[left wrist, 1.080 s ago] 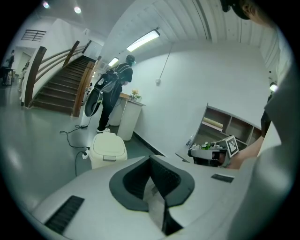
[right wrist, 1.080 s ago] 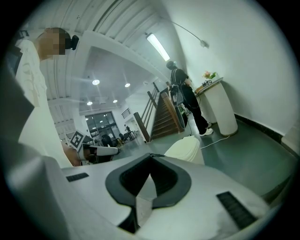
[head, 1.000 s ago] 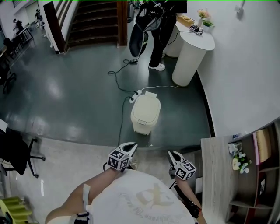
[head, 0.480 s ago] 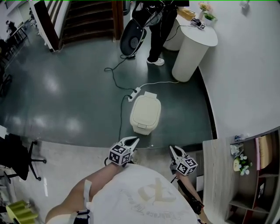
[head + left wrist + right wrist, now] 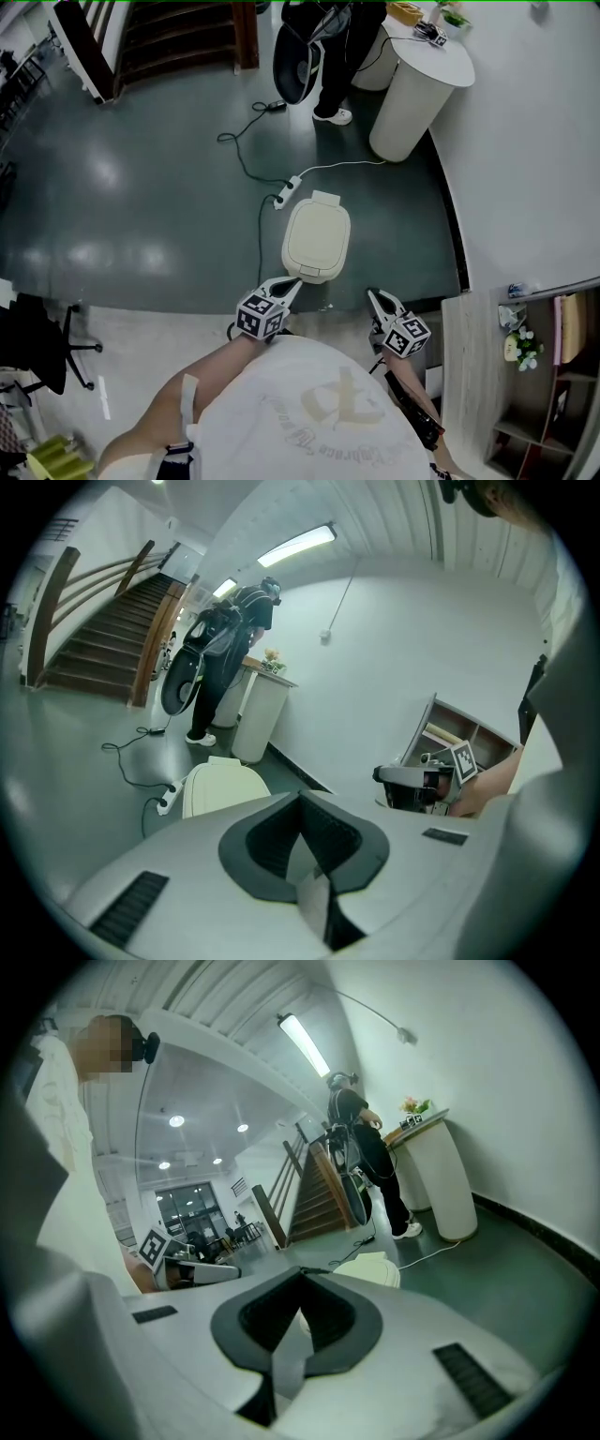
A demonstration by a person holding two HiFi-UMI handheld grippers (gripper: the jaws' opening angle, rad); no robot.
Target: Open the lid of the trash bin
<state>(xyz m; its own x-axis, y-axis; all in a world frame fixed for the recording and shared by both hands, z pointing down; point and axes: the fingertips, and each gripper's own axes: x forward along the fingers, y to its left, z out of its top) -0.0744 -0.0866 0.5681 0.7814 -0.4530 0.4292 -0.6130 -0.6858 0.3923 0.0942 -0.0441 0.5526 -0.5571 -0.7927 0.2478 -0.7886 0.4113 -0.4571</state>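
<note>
Plainly, the move turns on the fact that the trash bin [image 5: 316,242] lies ahead of and below both tools, on the dark floor [image 5: 169,216] just beyond the pale strip where the person stands. Its long axis runs almost straight away from the person, leaning slightly to the right at the far end.

The left gripper [image 5: 292,283] is the nearer of the 2. In the head view its tip overlaps the bin's near edge, though its own view shows the bin lower down and apart from it, so it is probably above the bin, not touching. The right gripper [image 5: 377,300] hangs off to the right of the bin's near corner, clearly further away. Both grippers have their jaws pressed together with nothing between them.

The bin is cream, with a rounded rectangular lid [image 5: 317,234] that lies flat and closed. A small front piece [image 5: 307,274] shows at the near short edge, and a raised block, likely the hinge, sits at the far short edge [image 5: 324,198]. If so, the lid would swing up and away from the person, and the near edge is the place to reach, most easily with the left tool.

A white power strip [image 5: 286,193] lies close by the bin's far left corner.
</note>
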